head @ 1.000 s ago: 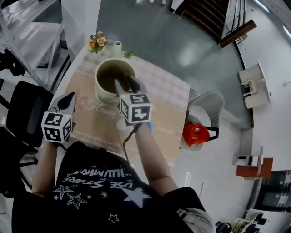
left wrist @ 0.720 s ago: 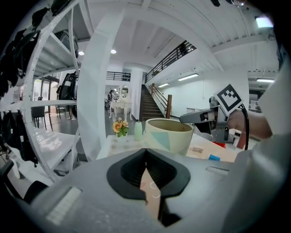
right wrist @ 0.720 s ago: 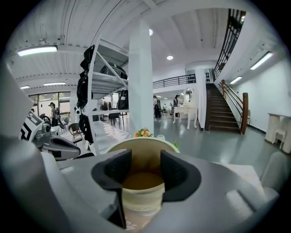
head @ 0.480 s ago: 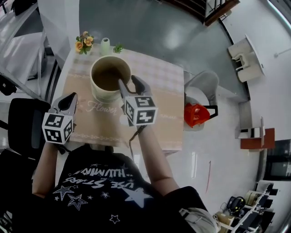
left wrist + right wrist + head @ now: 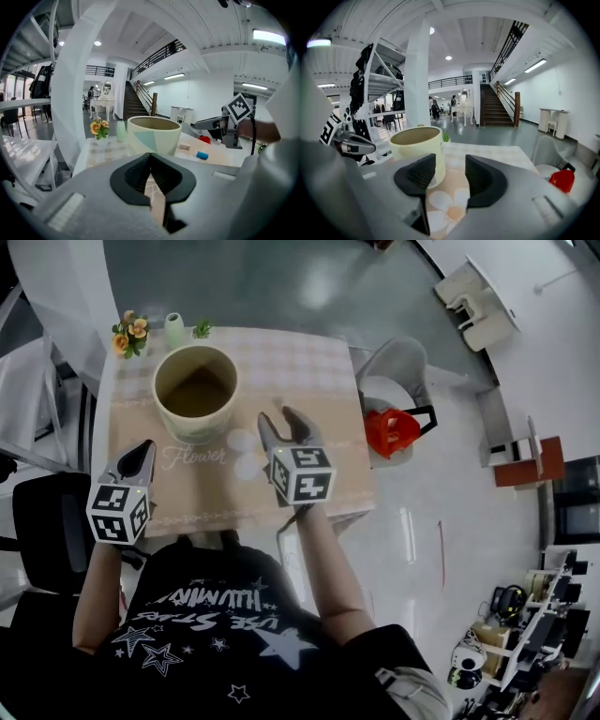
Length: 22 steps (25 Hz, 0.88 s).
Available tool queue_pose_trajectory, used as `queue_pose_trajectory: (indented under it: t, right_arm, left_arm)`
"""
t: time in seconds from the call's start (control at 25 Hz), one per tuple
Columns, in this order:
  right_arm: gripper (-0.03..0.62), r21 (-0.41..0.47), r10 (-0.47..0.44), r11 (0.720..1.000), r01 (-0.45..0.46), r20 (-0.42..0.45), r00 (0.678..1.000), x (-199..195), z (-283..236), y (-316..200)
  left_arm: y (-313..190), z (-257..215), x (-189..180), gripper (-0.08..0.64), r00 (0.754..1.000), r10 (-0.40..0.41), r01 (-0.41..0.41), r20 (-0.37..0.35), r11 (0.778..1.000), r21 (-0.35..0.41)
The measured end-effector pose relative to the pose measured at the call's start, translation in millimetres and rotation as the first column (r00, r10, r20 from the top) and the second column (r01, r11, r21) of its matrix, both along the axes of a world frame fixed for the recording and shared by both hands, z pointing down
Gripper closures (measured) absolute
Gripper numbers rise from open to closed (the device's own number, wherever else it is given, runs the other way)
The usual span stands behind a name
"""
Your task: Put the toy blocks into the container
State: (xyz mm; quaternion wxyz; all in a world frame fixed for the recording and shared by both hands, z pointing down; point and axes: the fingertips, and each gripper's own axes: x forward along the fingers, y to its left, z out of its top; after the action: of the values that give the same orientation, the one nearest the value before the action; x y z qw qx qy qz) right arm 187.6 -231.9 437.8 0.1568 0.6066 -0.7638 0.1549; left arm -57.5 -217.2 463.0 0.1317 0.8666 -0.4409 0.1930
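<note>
The cream container [image 5: 195, 393] stands upright on the table's far left, and no block shows inside it from the head view. In the left gripper view a blue block [image 5: 202, 155] and a small tan block [image 5: 184, 147] lie on the cloth to the right of the container [image 5: 153, 136]; the head view hides both. My right gripper [image 5: 281, 418] hovers right of the container, open and empty, its jaws [image 5: 450, 176] framing bare cloth. Near the table's left front edge, my left gripper [image 5: 139, 454] is shut with nothing in it [image 5: 150, 157].
The table carries a beige cloth [image 5: 216, 498] with flower prints. A flower posy [image 5: 131, 332], a small vase [image 5: 174, 329] and a green sprig [image 5: 202, 329] line the far edge. A grey chair holding a red object [image 5: 392, 432] stands at the right.
My right gripper has drawn back from above the container to its right side, still open. The left gripper shifted slightly. The head view has swung, so the table sits further left.
</note>
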Motion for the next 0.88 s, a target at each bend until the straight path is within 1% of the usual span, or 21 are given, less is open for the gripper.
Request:
queue_pose_trajectory:
  t: [0.2, 0.36, 0.56, 0.72, 0.88]
  right_arm:
    - [0.391, -0.059, 0.098, 0.993, -0.099, -0.029, 0.995, 37.4, 27.0, 24.6]
    - [0.391, -0.123, 0.151, 0.981, -0.152, -0.012, 0.988, 60.4, 48.6, 43.9]
    - [0.391, -0.196, 0.149, 0.968, -0.157, -0.051, 0.987, 78.7, 77.5, 60.6]
    - [0.391, -0.261, 0.115, 0.956, -0.133, -0.086, 0.990, 89.0, 105.3, 65.8]
    - [0.391, -0.312, 0.088, 0.943, -0.115, -0.101, 0.991, 94.0, 127.5, 63.7]
  left_arm:
    - [9.4, 13.0, 23.2, 0.549, 0.998, 0.063, -0.063, 0.001, 0.998, -0.028]
    - [15.0, 21.7, 38.8, 0.549, 0.996, 0.094, -0.094, 0.002, 0.994, -0.055]
    - [23.6, 32.7, 57.4, 0.549, 0.994, 0.112, -0.111, 0.008, 0.990, -0.089]
    - [29.0, 41.7, 68.9, 0.549, 0.993, 0.114, -0.111, 0.019, 0.987, -0.114]
    - [31.3, 50.4, 71.3, 0.549, 0.994, 0.105, -0.099, 0.040, 0.985, -0.140]
